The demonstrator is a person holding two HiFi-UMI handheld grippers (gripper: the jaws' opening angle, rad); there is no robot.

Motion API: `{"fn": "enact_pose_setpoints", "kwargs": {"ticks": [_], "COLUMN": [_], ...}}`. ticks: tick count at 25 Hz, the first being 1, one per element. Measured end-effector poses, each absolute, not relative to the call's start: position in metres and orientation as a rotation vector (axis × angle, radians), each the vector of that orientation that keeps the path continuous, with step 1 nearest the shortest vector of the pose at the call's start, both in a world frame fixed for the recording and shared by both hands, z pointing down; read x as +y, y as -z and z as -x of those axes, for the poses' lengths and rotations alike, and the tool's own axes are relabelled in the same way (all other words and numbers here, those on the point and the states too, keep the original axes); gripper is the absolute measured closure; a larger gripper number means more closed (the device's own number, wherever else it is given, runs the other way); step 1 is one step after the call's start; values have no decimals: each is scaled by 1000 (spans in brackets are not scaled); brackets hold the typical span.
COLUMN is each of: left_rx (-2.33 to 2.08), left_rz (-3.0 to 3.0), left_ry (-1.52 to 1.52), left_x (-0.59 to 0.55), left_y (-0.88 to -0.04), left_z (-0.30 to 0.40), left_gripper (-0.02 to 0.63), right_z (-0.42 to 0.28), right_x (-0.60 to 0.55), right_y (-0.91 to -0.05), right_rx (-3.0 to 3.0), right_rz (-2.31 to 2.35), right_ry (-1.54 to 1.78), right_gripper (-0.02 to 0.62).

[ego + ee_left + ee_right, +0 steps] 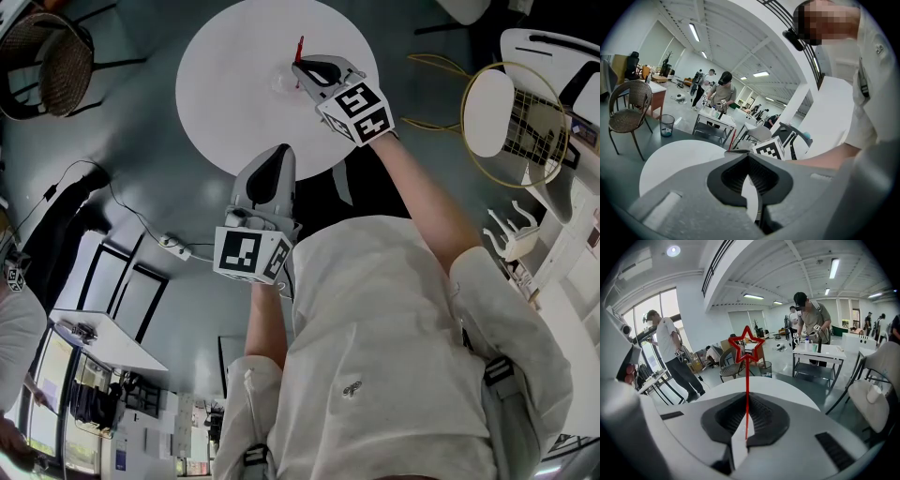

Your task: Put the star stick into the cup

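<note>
Because everything here rests on it, round white table [230, 94]: spreads beneath both grippers.
Left gripper [279, 155]: jaws pressed together on nothing; it hangs at the table's near edge, well back from the cup.
Right gripper [302, 70]: clamped on the star stick, out over the middle of the table and by far the nearer to the cup.
Cup [281, 82]: clear and faint, standing on the table just beside the right gripper's jaw tips, on their left side.
Star stick [747, 390]: thin and red, with its bare end pinched between the pads. Its long axis runs straight out along the jaws, star beyond the tips.
Deciding relation: the cup sits just left of the stick; whether the stick is over its mouth cannot be told.
</note>
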State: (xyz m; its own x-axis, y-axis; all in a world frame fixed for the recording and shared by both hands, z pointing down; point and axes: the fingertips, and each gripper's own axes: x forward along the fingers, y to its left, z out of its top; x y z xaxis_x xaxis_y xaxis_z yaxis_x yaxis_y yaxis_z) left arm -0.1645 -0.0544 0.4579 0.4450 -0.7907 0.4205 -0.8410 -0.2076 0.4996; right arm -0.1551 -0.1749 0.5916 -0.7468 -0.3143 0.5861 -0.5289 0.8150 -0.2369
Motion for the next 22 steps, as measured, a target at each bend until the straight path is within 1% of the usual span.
{"fn": "enact_pose_setpoints", "kwargs": {"ticks": [10,22], "left_rx": [-1368,-1369], "left_rz": [-2004,-1997], "left_ry": [-85,-86], "left_x": [-52,-51], "left_y": [-458,-461], "left_z": [164,162], "left_gripper": [597,597], "right_z": [153,150], "right_x": [-173,-174], "right_y": [-597,-601], "right_rx": [-2438,-2429], "right_rz": [-610,-614], "right_ry": [-548,-551], "right_gripper": [557,560]}}
